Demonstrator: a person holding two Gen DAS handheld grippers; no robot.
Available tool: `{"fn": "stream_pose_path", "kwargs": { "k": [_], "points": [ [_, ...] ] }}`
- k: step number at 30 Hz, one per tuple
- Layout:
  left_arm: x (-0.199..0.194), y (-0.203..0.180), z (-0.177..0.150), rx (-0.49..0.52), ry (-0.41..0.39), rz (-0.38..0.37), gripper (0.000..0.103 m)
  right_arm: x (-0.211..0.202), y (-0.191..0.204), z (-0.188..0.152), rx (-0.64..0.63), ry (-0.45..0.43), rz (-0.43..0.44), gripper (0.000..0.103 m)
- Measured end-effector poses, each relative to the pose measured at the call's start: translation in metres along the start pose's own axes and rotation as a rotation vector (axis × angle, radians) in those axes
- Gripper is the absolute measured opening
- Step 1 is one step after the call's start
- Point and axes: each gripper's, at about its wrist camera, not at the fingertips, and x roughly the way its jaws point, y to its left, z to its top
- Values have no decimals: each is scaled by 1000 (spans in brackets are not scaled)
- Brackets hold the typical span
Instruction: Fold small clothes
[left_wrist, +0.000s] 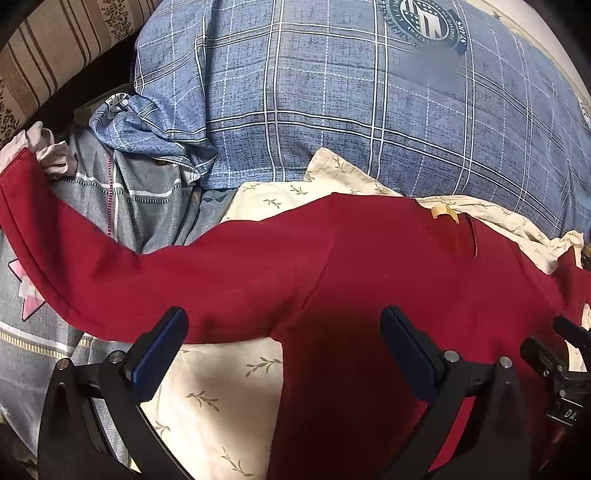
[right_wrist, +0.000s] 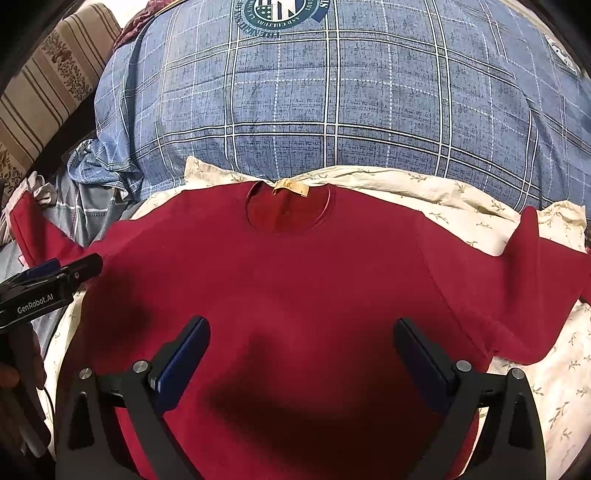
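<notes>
Red long-sleeved top, spread flat on cream leaf-print sheet, neck toward blue plaid duvet.

Left gripper and right gripper both above the body, jaws apart, holding nothing. Hem cut off below; right cuff out of frame; neck label unreadable.

Both wrists close above red shirt

One red shirt lies spread on one cream leaf-print cloth. One blue plaid quilt is bunched behind it. One grey patterned bedsheet shows at the left. Two hand-held grippers: left hand-held gripper, right hand-held gripper.
</notes>
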Motion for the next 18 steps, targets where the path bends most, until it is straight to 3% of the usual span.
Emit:
{"fn": "stream_pose_path", "kwargs": {
  "k": [18],
  "points": [
    [-2,4,2,-7,-6,9,103,0,0,-3,-10,14,-4,100]
  ]
}}
